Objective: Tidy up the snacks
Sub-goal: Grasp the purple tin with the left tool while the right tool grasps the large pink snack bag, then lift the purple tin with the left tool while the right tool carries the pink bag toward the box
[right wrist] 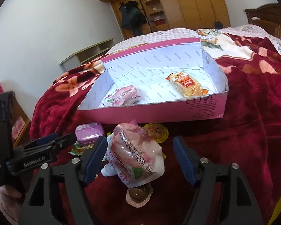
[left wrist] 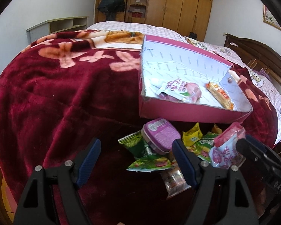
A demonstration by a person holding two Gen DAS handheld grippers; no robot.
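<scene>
A pink box (left wrist: 178,112) (right wrist: 159,110) lies on the red blanket, holding a pink pouch (left wrist: 179,90) (right wrist: 123,93) and an orange cracker packet (left wrist: 219,95) (right wrist: 187,84). In front of it is a snack pile: a purple tin (left wrist: 161,135) (right wrist: 90,133), green packets (left wrist: 149,161), a yellow packet (left wrist: 192,136) and a clear-wrapped packet (left wrist: 175,181). My left gripper (left wrist: 136,157) is open just over the tin and green packets. My right gripper (right wrist: 140,157) is open around a second pink pouch (right wrist: 136,155) (left wrist: 228,146); the left pad touches it, the right pad stands apart.
A brown pudding cup (right wrist: 139,195) and a yellow jelly cup (right wrist: 157,131) lie by the pouch. The red blanket (left wrist: 65,93) covers the bed, with bare blanket left of the box. A wooden headboard (left wrist: 262,56) is at the right, a wardrobe (left wrist: 178,3) behind. A hand (right wrist: 5,202) shows at lower left.
</scene>
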